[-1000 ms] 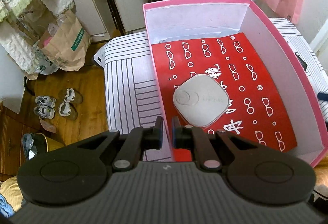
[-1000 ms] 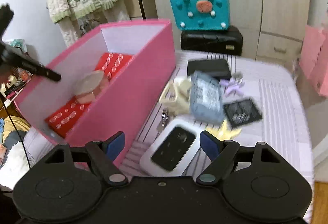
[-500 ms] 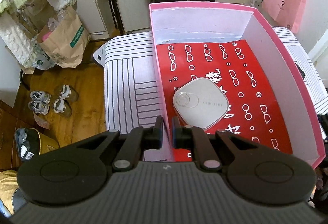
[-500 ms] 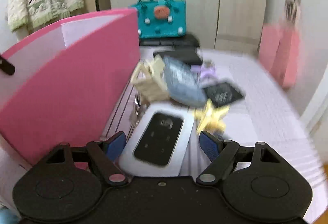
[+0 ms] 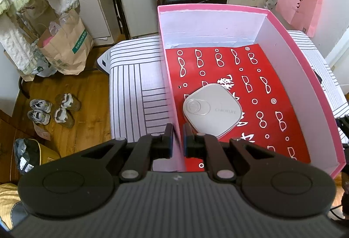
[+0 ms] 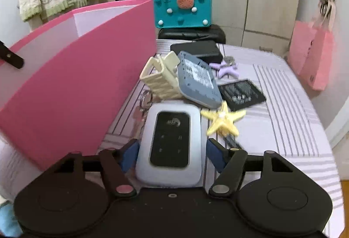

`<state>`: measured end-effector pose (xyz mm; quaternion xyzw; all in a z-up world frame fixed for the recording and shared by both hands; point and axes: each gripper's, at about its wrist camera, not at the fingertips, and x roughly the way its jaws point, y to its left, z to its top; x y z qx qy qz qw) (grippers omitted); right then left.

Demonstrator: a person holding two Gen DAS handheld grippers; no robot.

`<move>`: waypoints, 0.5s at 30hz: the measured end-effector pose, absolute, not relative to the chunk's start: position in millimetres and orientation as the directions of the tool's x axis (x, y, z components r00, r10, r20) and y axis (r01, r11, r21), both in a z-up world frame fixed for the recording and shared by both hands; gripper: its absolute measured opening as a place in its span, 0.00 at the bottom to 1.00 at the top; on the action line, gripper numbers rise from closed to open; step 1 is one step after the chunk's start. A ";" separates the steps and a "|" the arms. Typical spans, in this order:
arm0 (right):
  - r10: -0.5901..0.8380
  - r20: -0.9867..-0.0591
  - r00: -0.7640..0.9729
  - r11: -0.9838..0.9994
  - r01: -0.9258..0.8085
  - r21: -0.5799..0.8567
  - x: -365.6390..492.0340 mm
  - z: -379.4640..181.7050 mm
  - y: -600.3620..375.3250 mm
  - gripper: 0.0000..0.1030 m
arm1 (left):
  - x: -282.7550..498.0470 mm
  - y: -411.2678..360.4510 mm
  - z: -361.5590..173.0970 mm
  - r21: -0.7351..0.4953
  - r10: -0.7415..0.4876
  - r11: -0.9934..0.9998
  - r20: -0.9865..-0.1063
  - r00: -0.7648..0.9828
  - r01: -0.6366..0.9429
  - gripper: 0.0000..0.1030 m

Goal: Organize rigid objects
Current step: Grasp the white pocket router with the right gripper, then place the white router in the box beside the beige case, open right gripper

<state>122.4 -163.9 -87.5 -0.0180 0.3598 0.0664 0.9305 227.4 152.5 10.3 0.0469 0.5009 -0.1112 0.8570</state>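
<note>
A pink box with a red patterned floor stands on the striped bed; a white rounded-square device lies inside it. My left gripper is shut on the box's left wall near the front corner. In the right wrist view the box is at the left. My right gripper is open, its fingers on either side of a white device with a black screen lying on the bed, apart from its sides. Beyond it lie a yellow starfish, a cream clip and a grey-blue router.
Further back on the bed are a black grid tray, a purple toy, a black box and keys. A teal bag sits behind. Pink paper bags hang right. Shoes lie on the floor left.
My right gripper has swung right and come down around the white device with the black screen, which now sits between its open fingers. My left gripper keeps its hold on the box wall.
</note>
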 end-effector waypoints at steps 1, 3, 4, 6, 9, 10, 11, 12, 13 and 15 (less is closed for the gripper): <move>0.122 -0.666 0.736 0.989 -0.146 0.019 124.7 -88.2 -163.1 0.69 | 227.5 152.4 10.4 -0.029 -0.143 0.971 -0.869 0.473 0.239 0.08; 0.135 -0.673 0.728 0.987 -0.161 0.024 125.6 -86.9 -163.0 0.63 | 226.7 152.5 10.2 -0.027 -0.143 0.970 -0.868 0.475 0.242 0.08; 0.136 -0.679 0.721 0.986 -0.162 0.025 125.5 -85.6 -164.0 0.62 | 226.3 152.2 10.2 -0.025 -0.142 0.969 -0.868 0.476 0.244 0.08; 0.144 -0.692 0.708 0.986 -0.162 0.039 124.4 -83.0 -167.8 0.62 | 226.0 152.3 9.7 -0.022 -0.143 0.968 -0.867 0.478 0.249 0.08; 0.168 -0.703 0.691 0.984 -0.157 0.081 122.1 -77.9 -177.0 0.62 | 226.2 153.9 9.5 -0.033 -0.152 0.968 -0.865 0.478 0.247 0.08; 0.175 -0.703 0.689 0.983 -0.159 0.089 121.0 -75.7 -179.3 0.62 | 226.3 154.5 9.5 -0.038 -0.155 0.969 -0.865 0.478 0.246 0.09; 0.181 -0.705 0.686 0.982 -0.162 0.094 119.9 -72.8 -180.9 0.62 | 226.1 155.2 9.5 -0.042 -0.158 0.969 -0.864 0.479 0.244 0.09; 0.186 -0.705 0.684 0.981 -0.166 0.097 119.1 -69.6 -182.6 0.62 | 225.8 156.0 9.4 -0.044 -0.160 0.969 -0.863 0.480 0.245 0.09; 0.190 -0.705 0.683 0.981 -0.169 0.099 117.9 -65.5 -184.2 0.62 | 225.5 156.3 9.4 -0.044 -0.161 0.968 -0.862 0.481 0.246 0.09; 0.202 -0.703 0.681 0.977 -0.186 0.102 116.2 -56.0 -186.7 0.62 | 225.2 156.8 9.1 -0.044 -0.162 0.968 -0.861 0.482 0.247 0.09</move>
